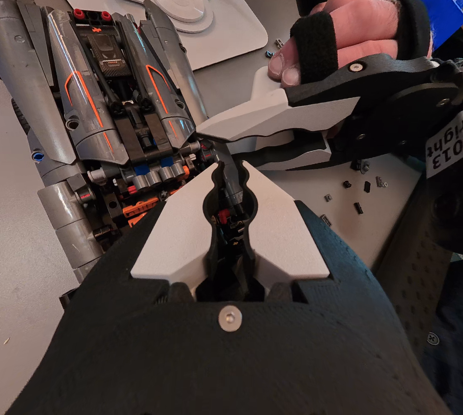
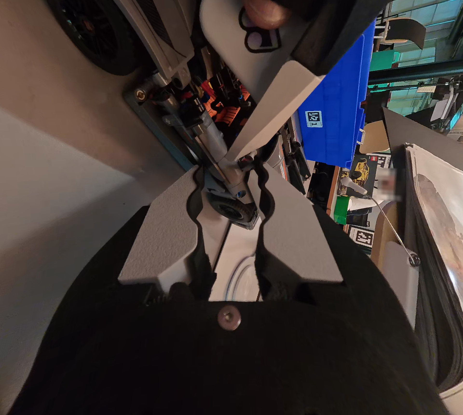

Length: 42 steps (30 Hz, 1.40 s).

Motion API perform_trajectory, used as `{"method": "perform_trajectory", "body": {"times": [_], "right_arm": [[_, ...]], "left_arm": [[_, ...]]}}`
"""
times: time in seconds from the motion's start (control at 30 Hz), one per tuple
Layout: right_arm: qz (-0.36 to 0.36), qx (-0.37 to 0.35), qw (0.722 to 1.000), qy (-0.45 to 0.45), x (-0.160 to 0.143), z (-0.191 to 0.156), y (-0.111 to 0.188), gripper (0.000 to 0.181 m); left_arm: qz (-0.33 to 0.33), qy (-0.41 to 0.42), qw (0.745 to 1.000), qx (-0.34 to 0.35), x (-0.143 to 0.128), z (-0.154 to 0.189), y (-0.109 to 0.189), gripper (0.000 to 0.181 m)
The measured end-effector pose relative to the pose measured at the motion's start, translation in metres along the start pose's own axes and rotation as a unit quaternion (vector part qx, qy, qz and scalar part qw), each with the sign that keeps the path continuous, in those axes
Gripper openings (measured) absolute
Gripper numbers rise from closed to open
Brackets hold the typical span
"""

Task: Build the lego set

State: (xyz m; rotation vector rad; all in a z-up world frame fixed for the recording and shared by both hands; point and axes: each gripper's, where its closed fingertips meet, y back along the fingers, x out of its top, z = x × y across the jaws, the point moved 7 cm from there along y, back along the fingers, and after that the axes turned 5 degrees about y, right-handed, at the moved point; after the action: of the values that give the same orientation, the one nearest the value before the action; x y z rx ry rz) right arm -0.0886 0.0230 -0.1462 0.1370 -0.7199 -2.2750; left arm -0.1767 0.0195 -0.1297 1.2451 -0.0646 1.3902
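Table (image 1: 30,265): grey, carries everything here.
Car (image 1: 100,107): grey Lego model with orange stripes, lying on the table, left of centre in the left wrist view; orange, blue and red parts show in its open middle. A black wheel (image 2: 87,19) shows in the right wrist view.
Stand (image 1: 225,27): white plate with a round disc, behind the car.
Bin (image 2: 333,112): blue, beyond the car in the right wrist view.
Left tongs (image 1: 230,167): nearly closed, tips at the car's right edge around a slim grey bar (image 1: 231,182); I cannot tell whether they grip it.
Right tongs (image 2: 226,169): tips close together at the same grey bar, grip uncertain; a hand (image 1: 350,34) in black straps holds them.
Loose bits (image 1: 360,192): small dark and grey pieces scattered on the table, right of the left tongs.
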Motion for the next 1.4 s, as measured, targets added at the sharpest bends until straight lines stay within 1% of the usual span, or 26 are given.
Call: {"method": "perform_trajectory", "body": {"times": [0.33,0.47,0.53,0.8,1.1,1.27,1.4], "right_arm": [[0.003,-0.006,1.0,-0.01,-0.001,-0.0002,0.0034,0.043],[0.007,-0.003,1.0,-0.012,-0.0019,-0.0011,0.0067,0.036],[0.01,-0.001,1.0,-0.011,-0.0016,-0.0015,0.008,0.031],[0.011,0.004,1.0,-0.01,-0.0013,-0.0031,0.0078,0.025],[0.007,0.004,1.0,-0.007,-0.0002,-0.0031,0.0075,0.026],[0.005,0.003,1.0,-0.006,-0.0005,-0.0031,0.0067,0.028],[0.006,0.002,1.0,-0.007,-0.0005,-0.0033,0.0067,0.028]], "left_arm": [[0.0,-0.001,1.0,0.0,-0.0002,0.0002,0.0001,0.01],[-0.001,-0.001,1.0,0.0,-0.0002,0.0002,0.0001,0.01],[-0.001,-0.001,1.0,0.0,-0.0002,0.0001,0.0002,0.01],[-0.001,-0.001,1.0,0.0,-0.0004,0.0002,0.0003,0.009],[-0.001,-0.005,1.0,0.001,-0.0005,0.0009,0.0001,0.01],[-0.001,-0.021,1.0,0.003,-0.0005,0.0037,-0.001,0.016],[-0.001,-0.021,1.0,0.003,-0.0005,0.0035,-0.0011,0.015]]}}
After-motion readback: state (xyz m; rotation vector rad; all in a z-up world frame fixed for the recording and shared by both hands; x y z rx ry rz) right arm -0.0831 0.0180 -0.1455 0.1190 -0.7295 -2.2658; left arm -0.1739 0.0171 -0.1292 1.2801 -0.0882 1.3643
